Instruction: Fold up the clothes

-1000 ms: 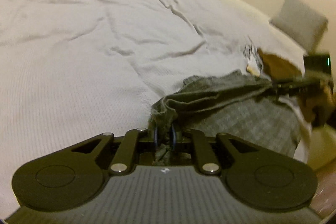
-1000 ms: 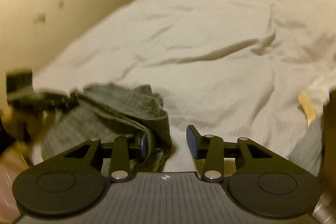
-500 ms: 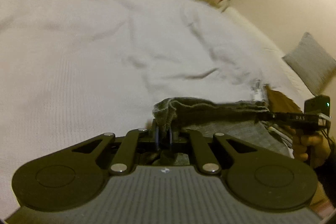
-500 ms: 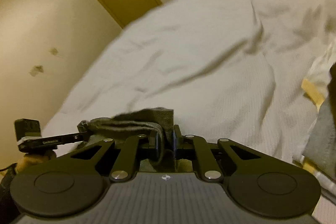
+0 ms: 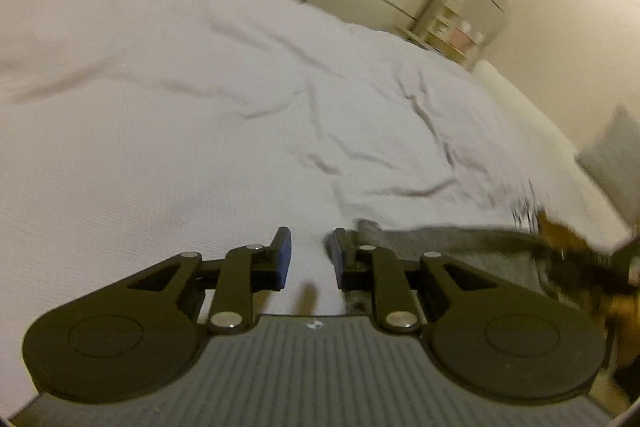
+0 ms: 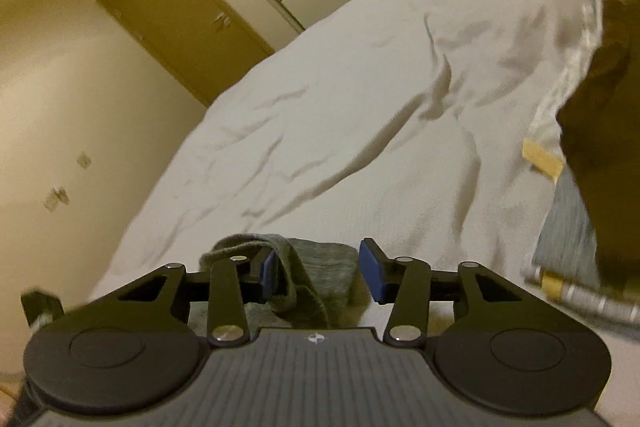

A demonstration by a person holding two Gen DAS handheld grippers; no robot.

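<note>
I see my left gripper [image 5: 308, 255] spread over the white bedspread [image 5: 200, 107]. My right gripper [image 6: 318, 269] is spread too, grey garment [image 6: 320, 267] lying loose between its 2 fingers.

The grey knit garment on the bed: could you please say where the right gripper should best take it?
Probably the raised, doubled fold of the grey knit garment, approached low along the white bedcover. It already lies between the open jaws of the right gripper.
</note>
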